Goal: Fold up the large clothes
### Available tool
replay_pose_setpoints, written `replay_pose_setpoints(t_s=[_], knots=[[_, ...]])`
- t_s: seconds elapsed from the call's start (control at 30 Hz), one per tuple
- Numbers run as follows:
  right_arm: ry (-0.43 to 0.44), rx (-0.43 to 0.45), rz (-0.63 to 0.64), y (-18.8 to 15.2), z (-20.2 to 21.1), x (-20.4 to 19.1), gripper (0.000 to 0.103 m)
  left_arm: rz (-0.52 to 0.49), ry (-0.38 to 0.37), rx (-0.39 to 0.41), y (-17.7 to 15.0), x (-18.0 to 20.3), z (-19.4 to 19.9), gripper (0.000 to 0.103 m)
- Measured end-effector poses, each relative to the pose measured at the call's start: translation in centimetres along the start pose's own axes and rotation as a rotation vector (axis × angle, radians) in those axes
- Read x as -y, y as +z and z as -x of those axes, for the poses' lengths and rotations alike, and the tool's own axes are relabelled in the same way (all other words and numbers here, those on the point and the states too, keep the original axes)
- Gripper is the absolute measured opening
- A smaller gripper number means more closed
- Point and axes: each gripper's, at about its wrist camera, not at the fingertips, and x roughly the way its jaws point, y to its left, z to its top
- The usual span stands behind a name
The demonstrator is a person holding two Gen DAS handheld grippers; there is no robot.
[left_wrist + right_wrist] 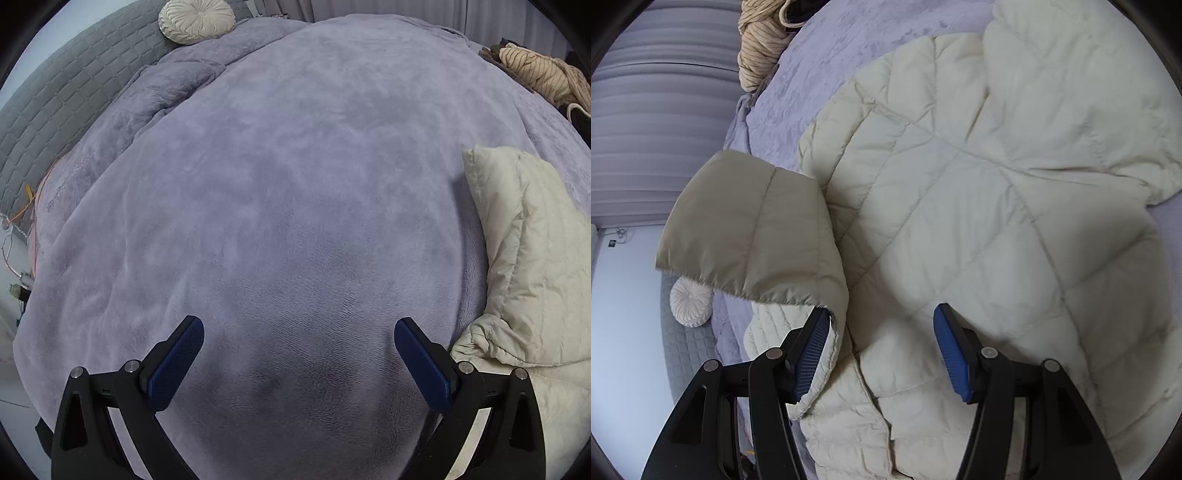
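A cream quilted puffer jacket [979, 206] lies spread on the lavender blanket [783, 88]. My right gripper [882, 332] is open just above it; a raised sleeve or flap [750, 229] of the jacket stands beside its left finger [812, 347]. Whether they touch is unclear. In the left wrist view part of the jacket [532, 251] shows at the right edge, with a fold sticking up. My left gripper [299, 347] is open and empty over the bare blanket [295, 166], left of the jacket.
A round cream cushion [195, 20] lies at the far head of the bed by a grey quilted headboard [55, 110]. A striped beige garment pile [539, 74] sits at the far right; it also shows in the right wrist view [761, 40]. Cables [22, 221] hang at the left.
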Motion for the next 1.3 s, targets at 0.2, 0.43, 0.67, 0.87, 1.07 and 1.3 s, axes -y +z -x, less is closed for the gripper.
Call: replay_pose_setpoints(t_s=[0.2,0.43,0.67,0.87,1.07,1.3], knots=[[0.046,-0.094,0.055,-3.2,0.1,-1.5,0.062,-0.085,-0.187,0.038,2.9,1.9,1.9,0.103],[0.21,-0.332,0.188,-12.9,-8.1,-8.6,0.062,-0.138,-0.272,0.025,8.2,5.0,0.4,0.103],[0.251,-0.305,0.103,-15.5,-13.4,-10.2,0.011,-0.277,-0.286,0.021,9.0,7.6,-0.6,0.103],[0.301,-0.312,0.059,-17.9,-14.9,-10.2,0.006,-0.287,-0.277,0.015,9.5,7.4,-1.9,0.103],[0.232,-0.333,0.101,-20.4,-15.6,-11.3,0.006,-0.297,-0.247,-0.001,9.1,7.6,-3.4,0.103],[0.072,-0.267,0.308,-17.1,-9.4,-11.4,0.007,-0.293,-0.216,0.003,8.3,8.3,-3.9,0.103]])
